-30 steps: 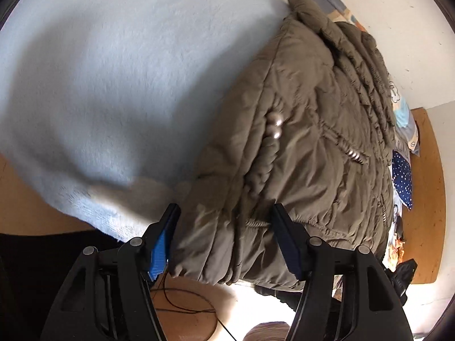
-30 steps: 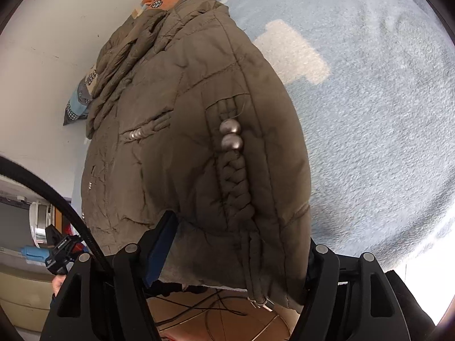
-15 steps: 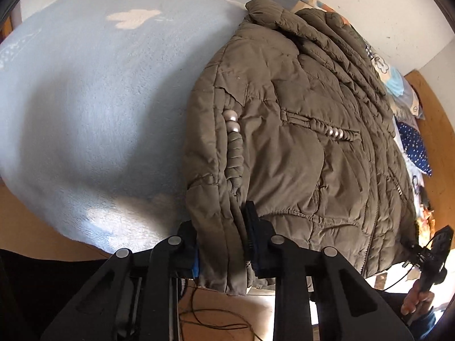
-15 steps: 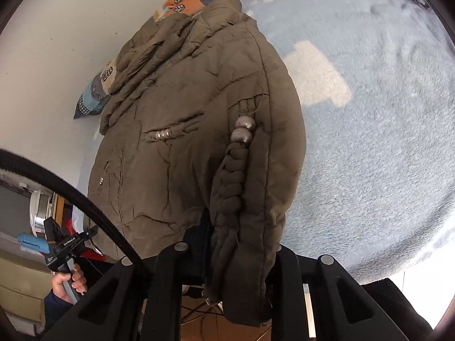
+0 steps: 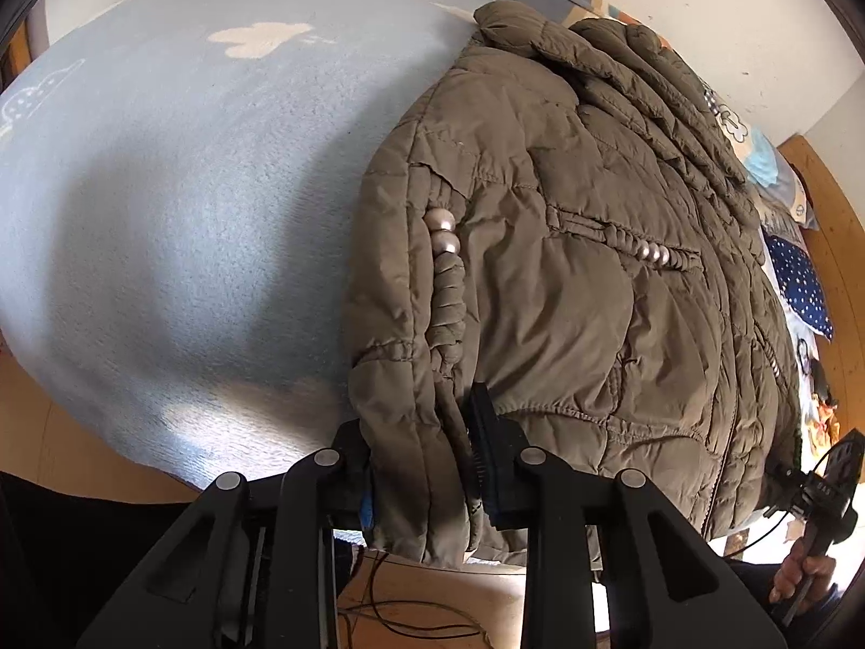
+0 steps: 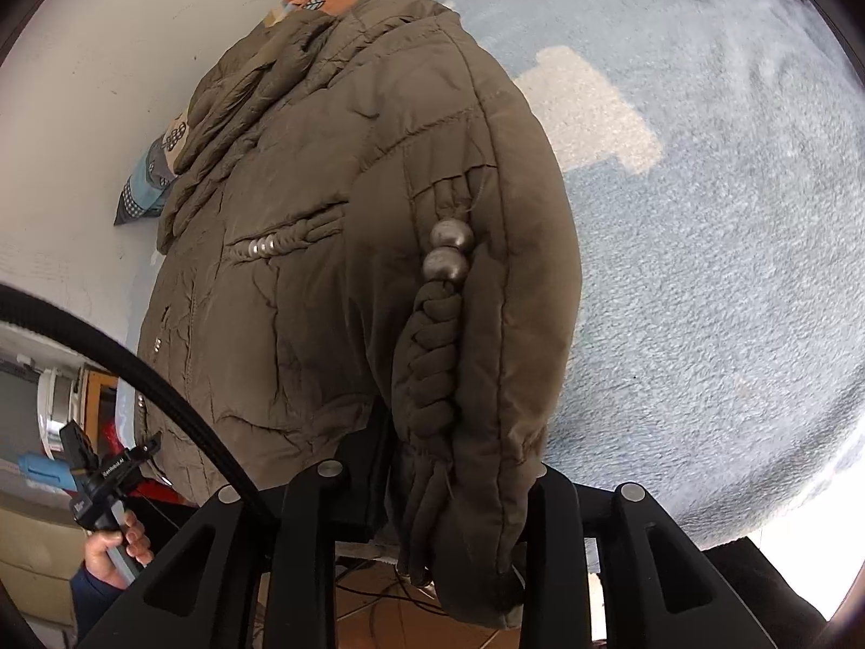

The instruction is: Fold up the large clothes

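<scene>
An olive-brown quilted jacket (image 5: 584, 270) lies on a light blue fleece blanket (image 5: 189, 189) on a bed, collar at the far end. My left gripper (image 5: 424, 465) is shut on the jacket's near hem corner, beside a braided cord with metal beads (image 5: 446, 230). In the right wrist view the same jacket (image 6: 324, 216) fills the middle. My right gripper (image 6: 459, 492) is shut on the opposite hem corner, by another beaded braid (image 6: 448, 251). The pinched hem hangs over the bed's near edge.
Patterned pillows (image 5: 800, 286) lie along the white wall beyond the jacket. A wooden bed frame (image 5: 843, 249) runs at the right. Cables lie on the floor (image 5: 411, 611) under the bed edge. The other hand and gripper show at the edge (image 6: 108, 487).
Both grippers were open around the hem one second ago and have closed on it. The views have pulled back and risen slightly, showing more of the bed.
</scene>
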Demonstrator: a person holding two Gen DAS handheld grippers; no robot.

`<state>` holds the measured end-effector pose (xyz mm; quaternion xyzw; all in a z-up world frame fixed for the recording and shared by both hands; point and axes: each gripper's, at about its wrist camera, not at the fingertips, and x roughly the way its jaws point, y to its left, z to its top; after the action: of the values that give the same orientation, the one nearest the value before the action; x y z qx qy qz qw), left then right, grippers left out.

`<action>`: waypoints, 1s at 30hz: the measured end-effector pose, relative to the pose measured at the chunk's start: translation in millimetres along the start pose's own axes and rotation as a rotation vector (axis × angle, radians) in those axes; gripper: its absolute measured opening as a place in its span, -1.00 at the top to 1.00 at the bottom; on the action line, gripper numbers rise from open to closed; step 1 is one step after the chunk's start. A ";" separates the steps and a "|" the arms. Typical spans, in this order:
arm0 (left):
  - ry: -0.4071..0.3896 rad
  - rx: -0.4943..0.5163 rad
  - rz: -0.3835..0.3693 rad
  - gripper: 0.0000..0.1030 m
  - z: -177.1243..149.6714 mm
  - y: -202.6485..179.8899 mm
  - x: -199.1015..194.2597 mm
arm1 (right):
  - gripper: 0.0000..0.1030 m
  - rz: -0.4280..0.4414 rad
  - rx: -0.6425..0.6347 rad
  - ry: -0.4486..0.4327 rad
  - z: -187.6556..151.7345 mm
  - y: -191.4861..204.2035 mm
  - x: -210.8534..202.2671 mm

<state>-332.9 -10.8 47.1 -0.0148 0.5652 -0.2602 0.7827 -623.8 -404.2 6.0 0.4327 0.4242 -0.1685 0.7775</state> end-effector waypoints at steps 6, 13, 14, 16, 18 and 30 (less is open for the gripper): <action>-0.081 0.049 0.004 0.64 -3.5 -5.6 -21.7 | 0.61 0.014 -0.073 -0.059 -1.7 15.9 -18.2; -0.265 0.146 -0.014 0.65 -3.0 -20.6 -65.8 | 0.64 0.127 -0.134 -0.211 -1.0 37.2 -54.5; -0.293 0.168 -0.012 0.65 -3.2 -24.8 -71.6 | 0.64 0.138 -0.141 -0.227 0.0 42.1 -57.8; -0.337 0.213 -0.002 0.65 -2.5 -33.4 -81.7 | 0.64 0.155 -0.155 -0.257 2.0 46.5 -64.2; -0.364 0.244 0.005 0.65 0.9 -41.9 -87.4 | 0.65 0.177 -0.177 -0.290 3.8 52.9 -71.2; -0.439 0.277 -0.002 0.65 40.4 -60.9 -111.4 | 0.65 0.226 -0.251 -0.414 32.0 89.0 -100.9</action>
<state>-345.8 -27.2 178.7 0.0360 0.3407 -0.3262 0.8810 -610.3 -390.2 142.8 0.3336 0.2228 -0.1117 0.9092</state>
